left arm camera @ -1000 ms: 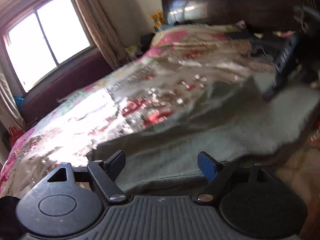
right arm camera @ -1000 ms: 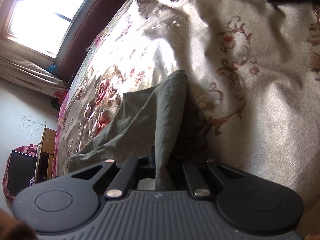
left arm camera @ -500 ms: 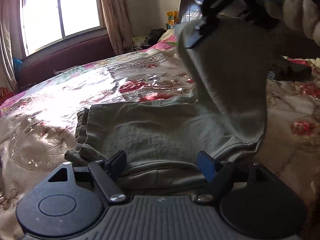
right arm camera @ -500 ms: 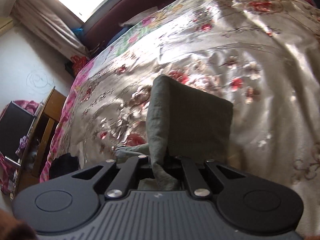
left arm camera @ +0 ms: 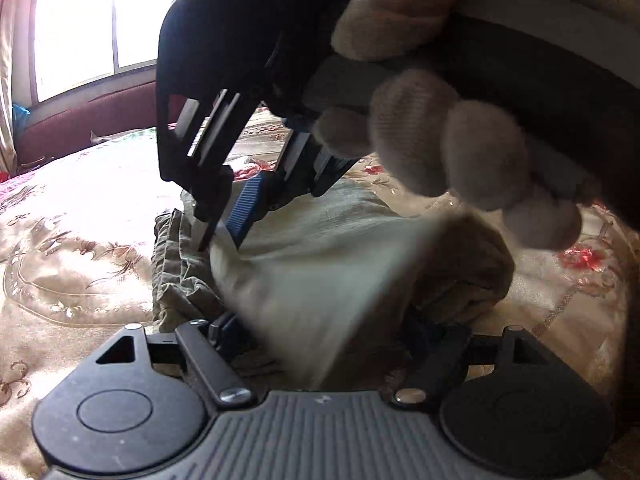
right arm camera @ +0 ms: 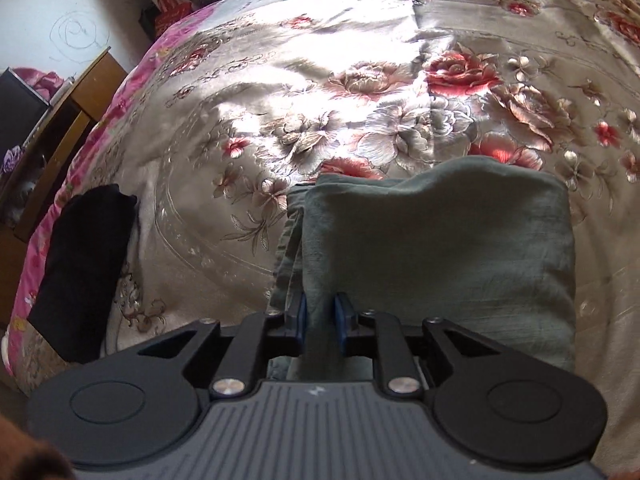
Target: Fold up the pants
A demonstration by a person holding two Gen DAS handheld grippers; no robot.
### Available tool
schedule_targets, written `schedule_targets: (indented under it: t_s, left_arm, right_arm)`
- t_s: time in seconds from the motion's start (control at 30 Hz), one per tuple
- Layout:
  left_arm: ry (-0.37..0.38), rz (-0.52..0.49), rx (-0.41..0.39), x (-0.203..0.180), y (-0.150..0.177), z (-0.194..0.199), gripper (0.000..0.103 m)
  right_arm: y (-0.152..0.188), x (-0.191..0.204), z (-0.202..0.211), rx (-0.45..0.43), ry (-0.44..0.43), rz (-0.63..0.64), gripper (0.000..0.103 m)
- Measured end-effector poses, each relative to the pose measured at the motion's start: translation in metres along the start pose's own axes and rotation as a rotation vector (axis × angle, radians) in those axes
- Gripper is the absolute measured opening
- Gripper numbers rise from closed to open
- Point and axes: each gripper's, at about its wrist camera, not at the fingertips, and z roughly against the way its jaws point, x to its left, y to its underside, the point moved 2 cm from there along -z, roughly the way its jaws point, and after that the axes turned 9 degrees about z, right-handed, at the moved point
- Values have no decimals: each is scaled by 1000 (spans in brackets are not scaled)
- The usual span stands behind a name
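Observation:
Grey-green pants lie folded on a floral bedspread. My right gripper is shut on a fold of the pants and holds it low over the folded pile. In the left wrist view the right gripper comes down from above, its blue pads pinching the pants at the far left edge. My left gripper is open, its fingers on either side of the near edge of the pants; cloth hides its tips.
A gloved hand holding the right gripper fills the upper right of the left wrist view. A black garment lies at the bed's left edge. A wooden cabinet stands beside the bed. A window is behind.
My right gripper has carried the pants fold over and down onto the pile, coming close in front of the left gripper. The left gripper stayed open at the near edge.

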Motion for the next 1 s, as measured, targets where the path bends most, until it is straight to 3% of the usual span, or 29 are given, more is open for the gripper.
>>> schedule_targets:
  t_s: [0.1,0.33,0.37,0.47,0.6,0.77,0.9,1.0]
  left_arm:
    - [1,7,-1,1,0,1,92]
    - [-16,17,-1,5,-2,7,92]
    - [-20,19,1,5,-2,9,92]
    - [-37,22,-20,9,-7,19,92]
    - [-74,14,-81,12,-18,35,92]
    - [-52,53,-153,17,-29,52,98]
    - [-14,118,-131,24,-31,50,101]
    - [8,173,-121,33,-32,50,101]
  right_arm:
    - [2,-3,10,2,22,29,39]
    - [-19,12,-10,4,76,95,41]
    - [-22,14,-17,8,101,122,40]
    - [-24,11,-26,33,116,137,11]
    - [-27,1,-10,8,58,59,7]
    - [-42,3,14,-55,-3,10,4]
    - [-56,12,21,-99,-14,26,3]
    - [-60,18,12,-55,-13,61,9]
